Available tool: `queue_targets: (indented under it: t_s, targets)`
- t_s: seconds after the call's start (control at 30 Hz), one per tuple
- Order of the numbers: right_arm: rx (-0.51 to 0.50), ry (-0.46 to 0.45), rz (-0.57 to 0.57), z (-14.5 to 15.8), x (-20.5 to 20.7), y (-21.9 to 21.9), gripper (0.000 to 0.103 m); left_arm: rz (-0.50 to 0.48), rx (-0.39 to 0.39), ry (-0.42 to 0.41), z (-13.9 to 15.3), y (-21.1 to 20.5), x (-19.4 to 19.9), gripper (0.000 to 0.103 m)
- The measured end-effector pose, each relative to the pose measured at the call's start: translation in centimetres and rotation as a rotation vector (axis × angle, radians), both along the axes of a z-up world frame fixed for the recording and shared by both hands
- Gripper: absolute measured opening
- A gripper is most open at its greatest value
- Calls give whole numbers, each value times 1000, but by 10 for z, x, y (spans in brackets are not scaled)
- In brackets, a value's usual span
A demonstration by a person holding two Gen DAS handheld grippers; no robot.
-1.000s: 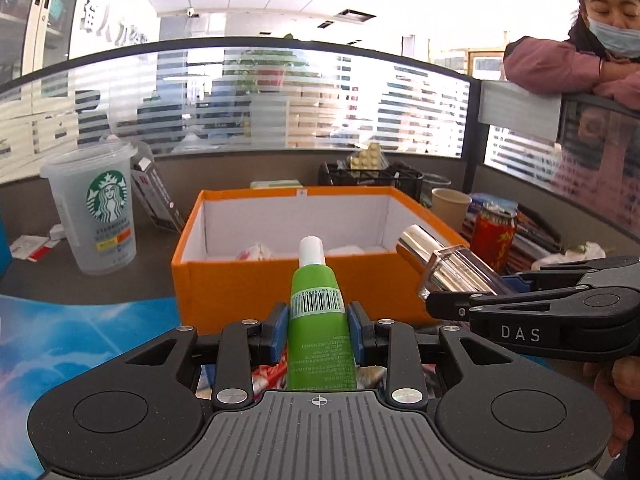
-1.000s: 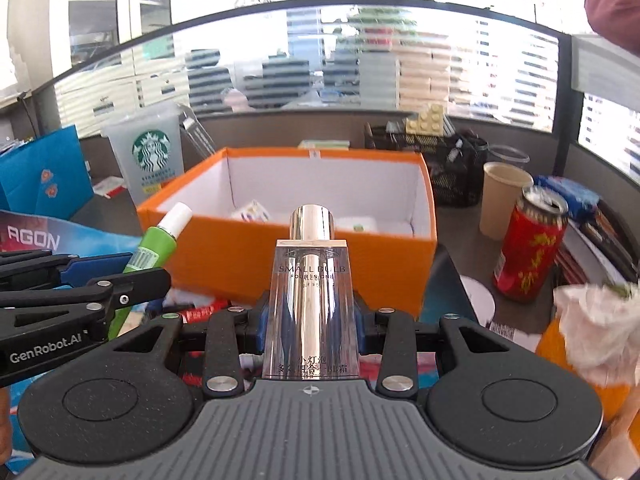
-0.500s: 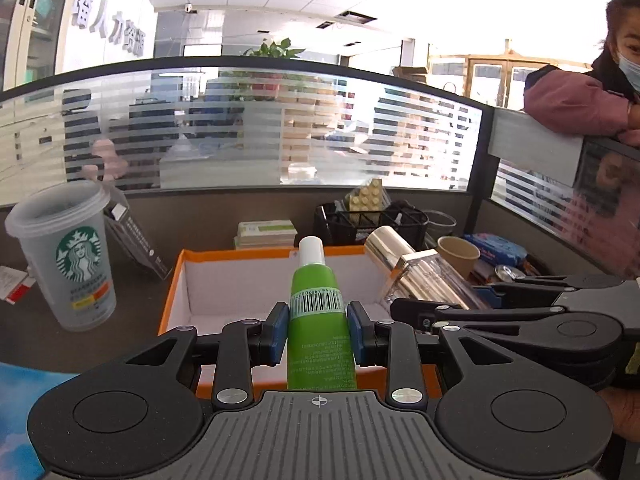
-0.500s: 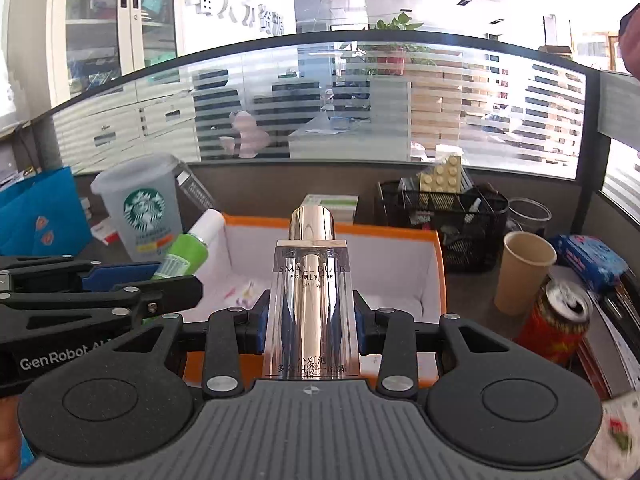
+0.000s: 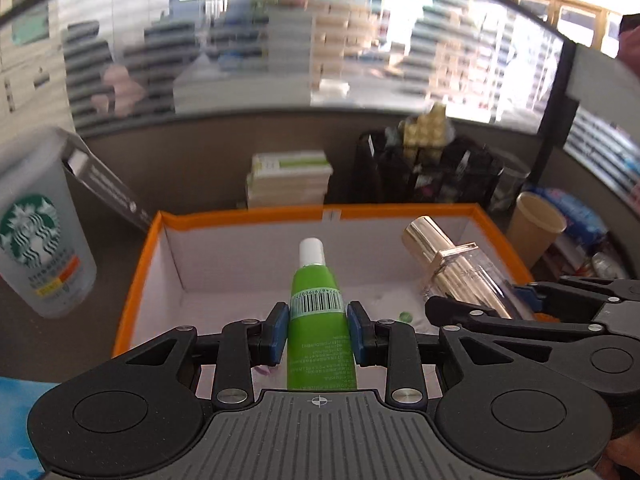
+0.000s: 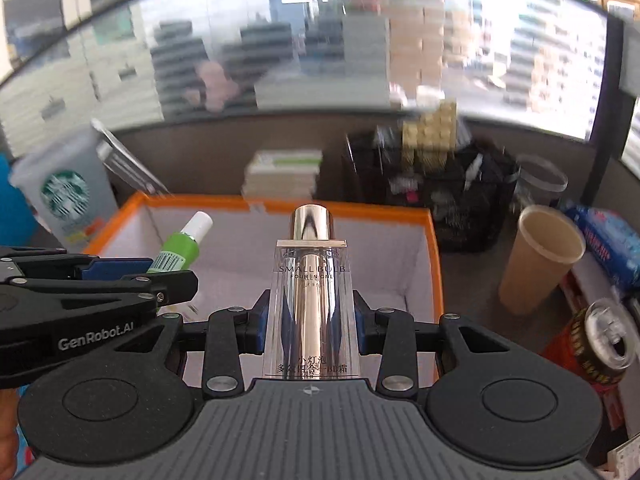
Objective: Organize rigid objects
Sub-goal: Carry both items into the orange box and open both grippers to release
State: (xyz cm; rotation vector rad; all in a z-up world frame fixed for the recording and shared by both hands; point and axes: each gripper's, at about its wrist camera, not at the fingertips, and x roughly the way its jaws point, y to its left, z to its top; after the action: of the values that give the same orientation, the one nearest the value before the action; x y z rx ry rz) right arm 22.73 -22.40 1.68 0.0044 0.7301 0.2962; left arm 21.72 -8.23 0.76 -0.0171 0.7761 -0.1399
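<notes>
Green tube (image 5: 320, 320) is clamped between the pads of the left gripper (image 5: 318, 330), white cap pointing to 12 o'clock over the orange box (image 5: 136, 280). Clear cosmetic bottle (image 6: 310, 300) with the chrome cap is clamped in the right gripper (image 6: 310, 322), also held above the box's white interior, at 3 o'clock of the tube. Risk: the two grippers sit close side by side, so a clash of the linkages is likely if both are lowered together. Risk: the bottle is smooth and tapered, so slip through the pads is possible on tilt. Risk: a release from height could bounce an item off the box wall. The box floor under both grippers is hidden, so the contents there cannot be judged. The background is motion-blurred. Paper cup (image 6: 540, 256) and red can (image 6: 596, 340) at 3 o'clock are near the swing path.
</notes>
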Motion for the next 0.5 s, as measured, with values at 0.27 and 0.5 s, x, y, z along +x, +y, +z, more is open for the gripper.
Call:
queue_targets:
  t_s: [0.27,0.5]
  targets:
    - [-87,118,31,-20,21,15,35,5,26,113,-19,-2,28,12]
    - [-118,188,44,-30,31,20,35,4,29,181,-33,-2,41,11]
